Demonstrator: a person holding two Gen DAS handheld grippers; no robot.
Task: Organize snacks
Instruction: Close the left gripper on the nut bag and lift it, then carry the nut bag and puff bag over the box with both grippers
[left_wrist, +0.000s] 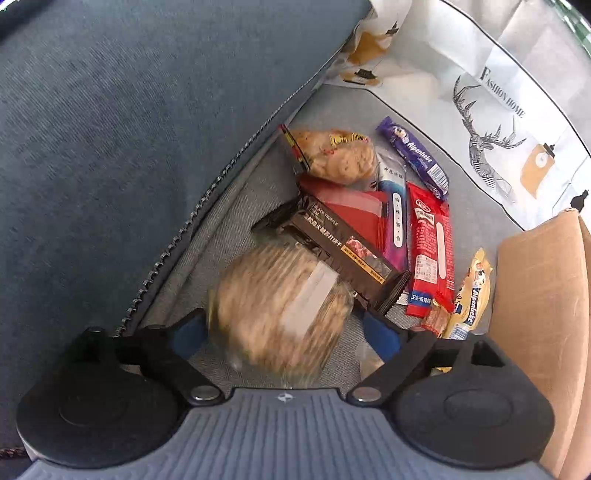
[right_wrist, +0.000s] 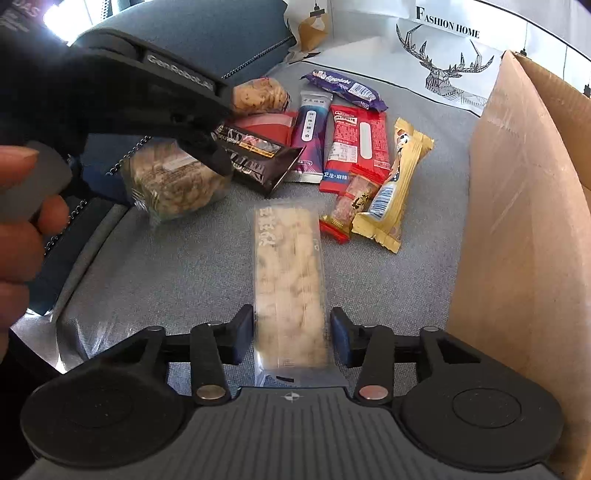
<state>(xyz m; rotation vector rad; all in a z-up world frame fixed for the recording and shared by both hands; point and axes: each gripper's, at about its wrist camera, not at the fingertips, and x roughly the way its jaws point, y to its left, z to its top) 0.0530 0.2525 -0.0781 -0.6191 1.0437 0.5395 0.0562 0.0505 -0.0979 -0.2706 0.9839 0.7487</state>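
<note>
My left gripper (left_wrist: 284, 332) stands open around a round pastry in clear wrap (left_wrist: 280, 306), which is blurred; its blue pads (left_wrist: 194, 330) sit clear of the wrap on both sides. The right wrist view shows that pastry (right_wrist: 173, 181) lying on the grey fabric under the left gripper (right_wrist: 207, 155). A long clear-wrapped pale crisp bar (right_wrist: 290, 280), also blurred, lies lengthwise between the fingers of my right gripper (right_wrist: 291, 332). That gripper is open, with narrow gaps between its pads (right_wrist: 341, 338) and the bar.
Several snacks lie behind: a black cracker packet (right_wrist: 255, 151), a second pastry (right_wrist: 258, 96), a red packet (right_wrist: 356, 147), purple (right_wrist: 343, 88) and yellow (right_wrist: 395, 184) candy sticks. A cardboard box (right_wrist: 524, 221) stands right, a deer-print bag (right_wrist: 443, 66) behind, a blue cushion (left_wrist: 147, 129) left.
</note>
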